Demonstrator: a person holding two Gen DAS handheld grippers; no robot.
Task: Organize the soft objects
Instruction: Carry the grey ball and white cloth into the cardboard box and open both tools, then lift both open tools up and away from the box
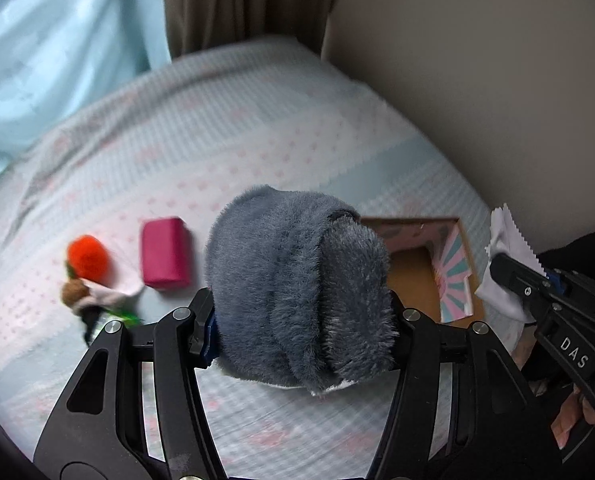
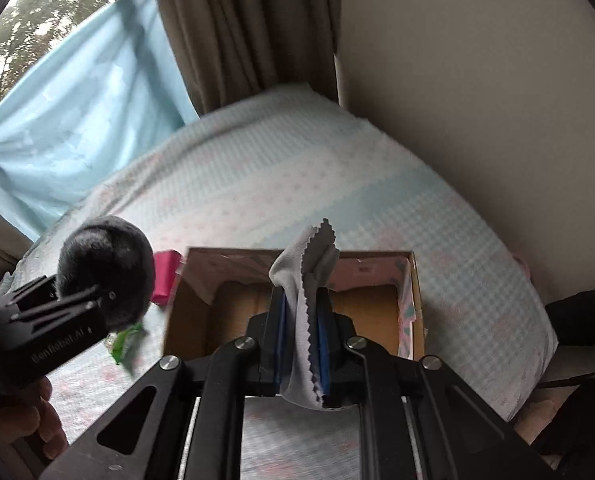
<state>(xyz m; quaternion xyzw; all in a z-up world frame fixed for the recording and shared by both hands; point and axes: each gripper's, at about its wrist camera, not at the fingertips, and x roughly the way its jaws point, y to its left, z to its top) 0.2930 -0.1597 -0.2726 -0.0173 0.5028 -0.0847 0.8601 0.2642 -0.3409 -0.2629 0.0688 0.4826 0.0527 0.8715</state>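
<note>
My left gripper (image 1: 301, 320) is shut on a fuzzy grey-blue plush (image 1: 293, 280), which fills the space between its fingers above the bed. In the right wrist view the same plush (image 2: 105, 264) hangs left of an open cardboard box (image 2: 413, 280). My right gripper (image 2: 301, 312) is shut on a thin grey cloth (image 2: 309, 264) with a zigzag edge, held over the box's near side. From the left wrist view the box (image 1: 417, 276) lies just right of the plush, with the right gripper (image 1: 509, 276) and its cloth (image 1: 505, 236) beyond it.
On the patterned bedsheet (image 1: 217, 140) lie a pink block (image 1: 165, 252), an orange pom-pom (image 1: 87, 256) and a small brown-and-white toy (image 1: 85, 294) with a green wrapper (image 2: 125, 340). A wall (image 1: 477, 80) borders the bed on the right, curtains (image 1: 249, 0) at the back.
</note>
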